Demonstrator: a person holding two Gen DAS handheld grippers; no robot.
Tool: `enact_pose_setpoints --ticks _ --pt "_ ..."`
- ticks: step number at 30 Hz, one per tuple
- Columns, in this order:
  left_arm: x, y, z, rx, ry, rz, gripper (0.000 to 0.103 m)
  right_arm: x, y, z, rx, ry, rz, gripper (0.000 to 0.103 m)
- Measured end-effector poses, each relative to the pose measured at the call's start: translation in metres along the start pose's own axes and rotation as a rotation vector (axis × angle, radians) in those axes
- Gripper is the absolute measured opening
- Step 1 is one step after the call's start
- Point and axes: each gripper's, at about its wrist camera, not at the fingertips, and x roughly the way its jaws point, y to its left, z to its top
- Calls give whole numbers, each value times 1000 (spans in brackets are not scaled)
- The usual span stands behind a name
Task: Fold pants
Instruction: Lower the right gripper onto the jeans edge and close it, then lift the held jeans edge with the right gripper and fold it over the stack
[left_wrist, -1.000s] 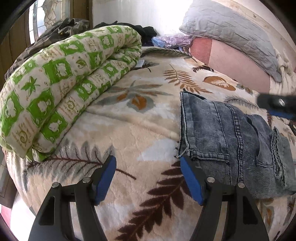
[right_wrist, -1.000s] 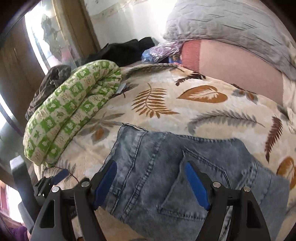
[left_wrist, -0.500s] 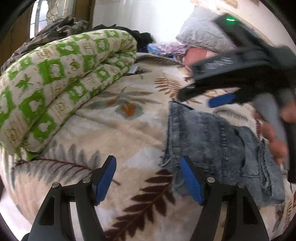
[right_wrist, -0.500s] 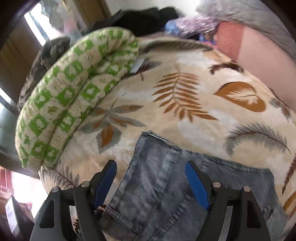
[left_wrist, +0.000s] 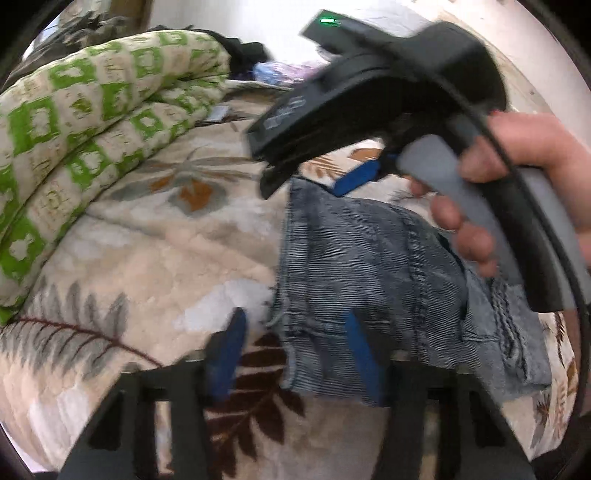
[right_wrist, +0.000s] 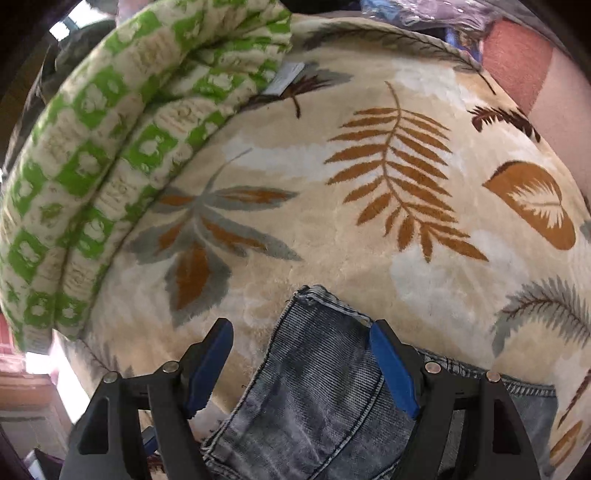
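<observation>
Grey-blue denim pants (left_wrist: 369, 266) lie folded in a compact stack on a cream leaf-print blanket (left_wrist: 155, 236). My left gripper (left_wrist: 295, 350) is open, its blue pads either side of the stack's near left corner, low over it. My right gripper (right_wrist: 301, 365) is open and straddles the far left corner of the pants (right_wrist: 321, 384). In the left wrist view the right gripper's black body (left_wrist: 388, 92) and the hand holding it (left_wrist: 517, 177) fill the upper right, hovering over the far edge of the pants.
A rolled green-and-cream quilt (left_wrist: 85, 140) lies along the left of the bed and also shows in the right wrist view (right_wrist: 110, 147). A pink pillow (right_wrist: 517, 55) and dark clothes sit at the head.
The right gripper has swung forward and left over the pants to their far left corner. The left gripper has shifted right and closer, onto the near left corner. Both stay open.
</observation>
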Motion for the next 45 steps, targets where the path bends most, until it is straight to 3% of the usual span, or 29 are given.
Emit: enact_pose_setpoints --ticks 3,5,7,10,13,17,24,29,34,38,40,45 --pt "3 0 1 7 -10 -1 42 10 4 0 -19 23 -50 77" --pt "4 4 2 -12 -14 -11 30 17 8 -2 -53 46 -113 57" --pt "4 6 3 -17 -27 -15 22 21 6 -5 -47 64 -126 45" --pt "5 7 5 -21 -38 -48 15 16 4 -6 -26 50 -191 18" --pt "1 3 5 -1 -57 -72 11 2 1 -14 -2 7 -195 12" --pt "-9 -7 6 41 -95 -134 10 -27 -8 -27 35 -62 -181 10" --pt "-34 -42 -1 185 -189 -179 10 -99 -36 -69 113 -224 -164 10" --pt "-55 -79 -18 346 -262 -147 10 -113 -62 -107 179 -263 -145 10" --pt "-58 -104 -32 387 -239 -161 10 -123 -92 -143 255 -305 -128 10" --pt "-73 -123 -48 483 -256 -188 10 -131 -108 -164 277 -347 -188 10" --pt "-84 -125 -51 515 -266 -192 10 -144 -129 -176 333 -385 -171 10" --pt "-104 -115 -34 489 -296 -198 10 -179 -182 -213 459 -478 -199 10"
